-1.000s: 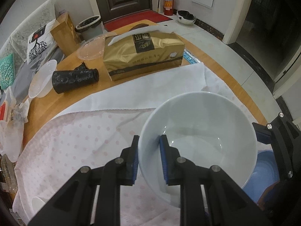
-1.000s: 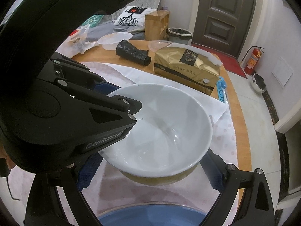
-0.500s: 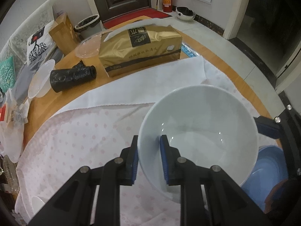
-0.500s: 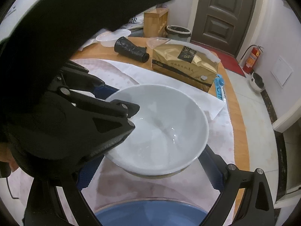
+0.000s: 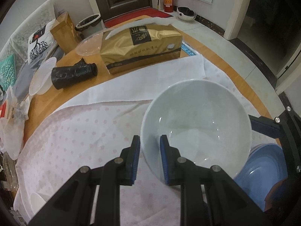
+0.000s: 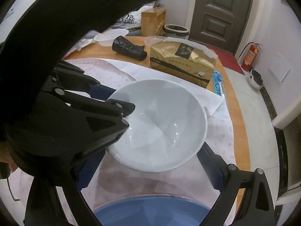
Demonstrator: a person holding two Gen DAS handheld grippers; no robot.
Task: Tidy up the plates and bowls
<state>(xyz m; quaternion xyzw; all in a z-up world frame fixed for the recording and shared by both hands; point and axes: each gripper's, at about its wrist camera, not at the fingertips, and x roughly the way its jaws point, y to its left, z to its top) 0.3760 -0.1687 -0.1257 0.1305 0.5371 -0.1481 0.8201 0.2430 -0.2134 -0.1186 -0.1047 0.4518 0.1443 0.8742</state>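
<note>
My left gripper (image 5: pixel 150 148) is shut on the near rim of a white bowl (image 5: pixel 197 124), one finger outside and one inside, and holds it above the dotted cloth (image 5: pixel 75 141). In the right wrist view the white bowl (image 6: pixel 165 128) hangs in front of my right gripper (image 6: pixel 148 169), which is open, its fingers spread wide on both sides below the bowl. A blue plate (image 6: pixel 150 211) lies under the right gripper and shows at the right edge of the left wrist view (image 5: pixel 263 171).
A gold tissue pack (image 5: pixel 141 47), a black roll (image 5: pixel 73 74) and clear plastic bowls (image 5: pixel 40 81) sit at the far side of the round wooden table (image 5: pixel 47 98). A blue packet (image 6: pixel 218 84) lies beside the tissue pack. A white cup (image 5: pixel 37 201) stands near left.
The white bowl in my left gripper has risen and drifted back from the tissue pack. The right gripper stays open below it over the blue plate.
</note>
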